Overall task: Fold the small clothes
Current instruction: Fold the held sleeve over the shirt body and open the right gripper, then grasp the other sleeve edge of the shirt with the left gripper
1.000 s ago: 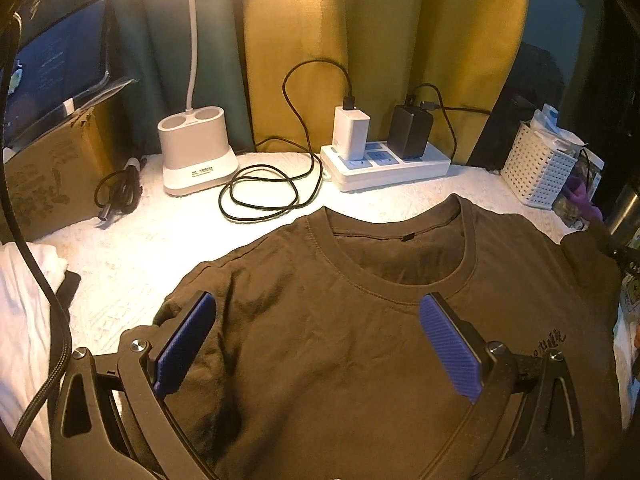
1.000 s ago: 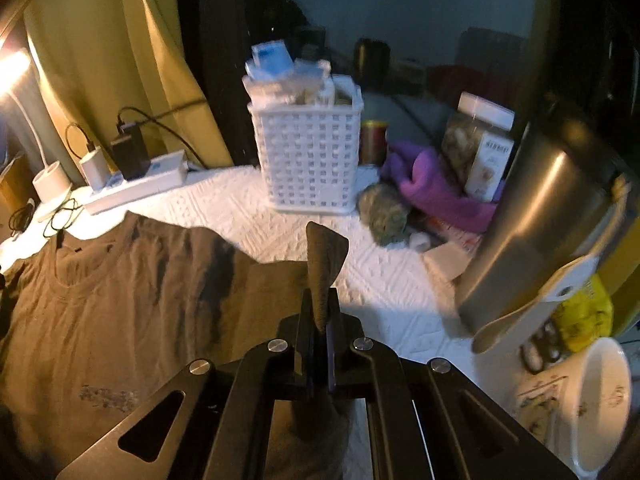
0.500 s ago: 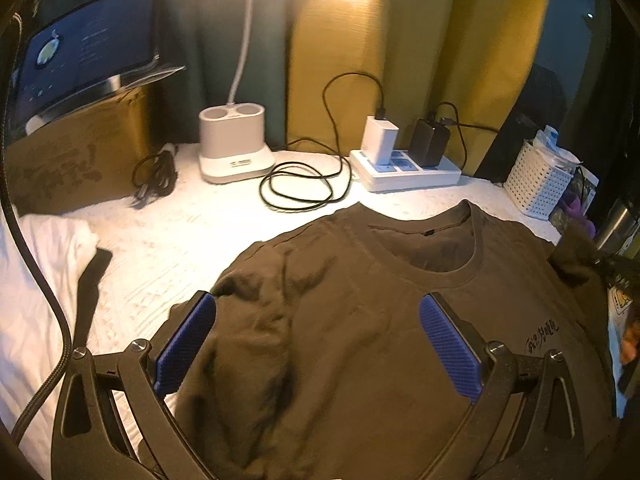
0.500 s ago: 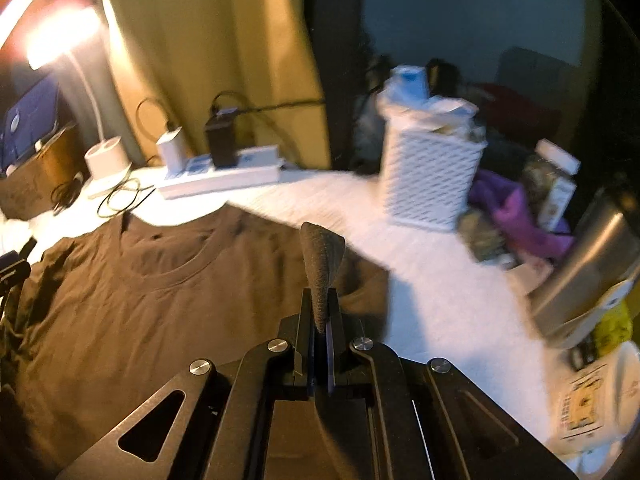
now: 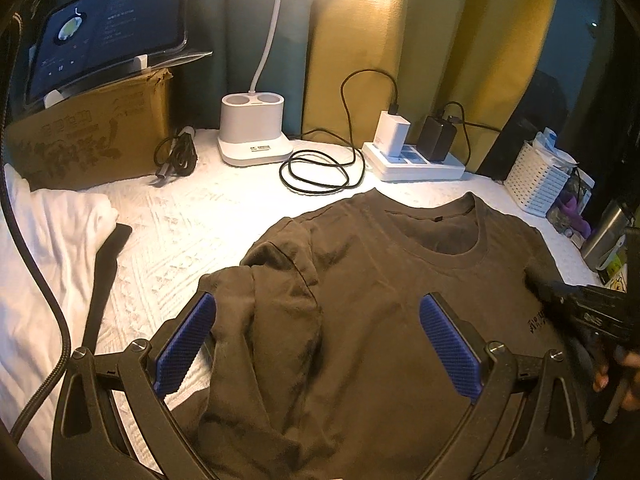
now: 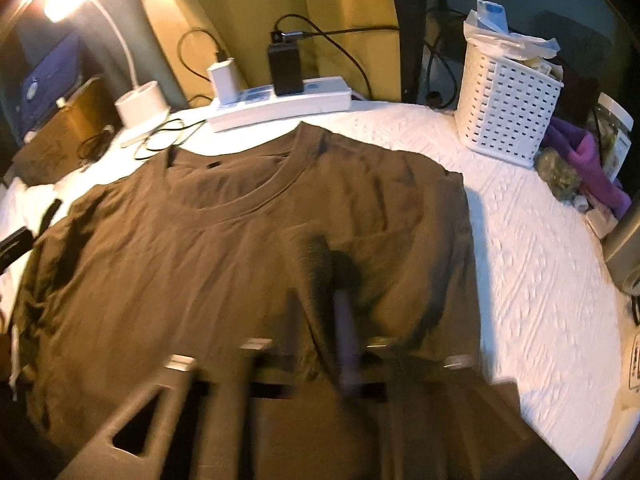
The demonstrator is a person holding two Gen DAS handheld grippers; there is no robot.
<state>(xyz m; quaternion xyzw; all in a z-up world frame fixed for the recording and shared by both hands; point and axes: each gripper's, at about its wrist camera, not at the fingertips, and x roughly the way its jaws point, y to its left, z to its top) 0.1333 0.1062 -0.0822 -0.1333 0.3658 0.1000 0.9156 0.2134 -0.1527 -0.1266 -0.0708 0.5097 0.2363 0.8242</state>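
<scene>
Bedding (image 5: pixel 188 224) in white quilted fabric fills the scene, with a brown T-shirt (image 5: pixel 400 300) laid face up across it, collar toward the power strip (image 5: pixel 416 164) and lamp base (image 5: pixel 254 132) at the far edge. The shirt's long axis runs from that collar back toward the person, passing under both tools. Its left sleeve (image 5: pixel 276 276) lies folded in over the chest, rumpled, while the right sleeve (image 6: pixel 320 264) is doubled over onto the body of the shirt.

Nearest the rumpled sleeve is the left gripper (image 5: pixel 316 344), hovering above it with its blue pads wide apart and nothing between them; the sleeve sits just ahead of the left pad. The right gripper (image 6: pixel 316 320) has just been opening its jaws. Blur smears them, yet they appear parted, with the turned-in sleeve lying between and ahead of them, seemingly released.

Judging from this layout, the next fold likely runs along the shirt's length, hem toward collar. The hem is cut off below both views. A white basket (image 6: pixel 504 108) stands well apart on the right. Motion blur hides the right fingertips' exact contact with the cloth.
</scene>
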